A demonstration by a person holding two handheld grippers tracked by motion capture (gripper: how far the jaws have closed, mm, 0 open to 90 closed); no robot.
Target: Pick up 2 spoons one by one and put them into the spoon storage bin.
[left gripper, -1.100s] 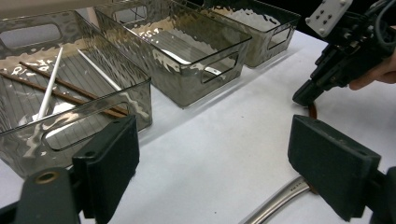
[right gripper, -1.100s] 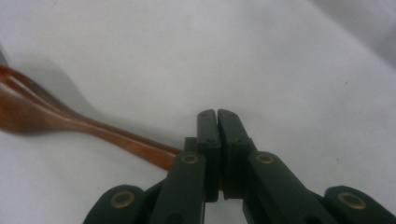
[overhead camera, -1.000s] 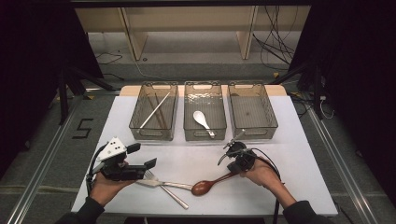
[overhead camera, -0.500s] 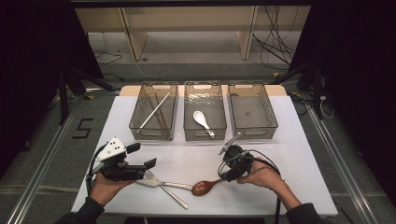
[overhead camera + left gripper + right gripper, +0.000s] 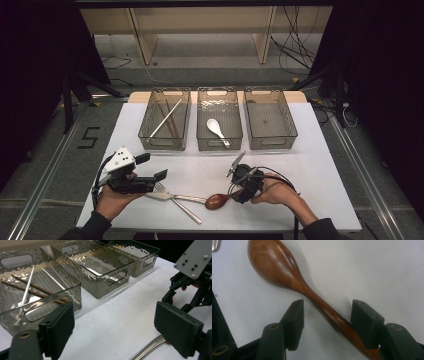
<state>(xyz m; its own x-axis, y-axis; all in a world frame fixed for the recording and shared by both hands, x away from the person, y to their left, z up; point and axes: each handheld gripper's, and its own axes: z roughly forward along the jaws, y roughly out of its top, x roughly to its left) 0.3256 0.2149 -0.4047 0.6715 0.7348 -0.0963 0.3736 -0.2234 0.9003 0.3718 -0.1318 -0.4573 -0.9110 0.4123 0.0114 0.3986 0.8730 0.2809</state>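
Warm wood on a white table

Your wooden spoon [image 5: 287,277] is glossy reddish brown with darker grain, lying on the plain white table [image 5: 320,170]. Left of the spoon, the fork [image 5: 172,196] is silver. Beyond the spoon, three smoky grey, ripple-patterned bins [image 5: 219,122] hold brown and white chopsticks [image 5: 167,118] and a white spoon [image 5: 216,129]. Your grippers' pads [image 5: 294,322] are matte black.

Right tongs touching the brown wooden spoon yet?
Cannot tell. In the right gripper view the right tongs straddle the brown wooden spoon; one pad has a clear gap, while the handle passes right at the other pad's edge.
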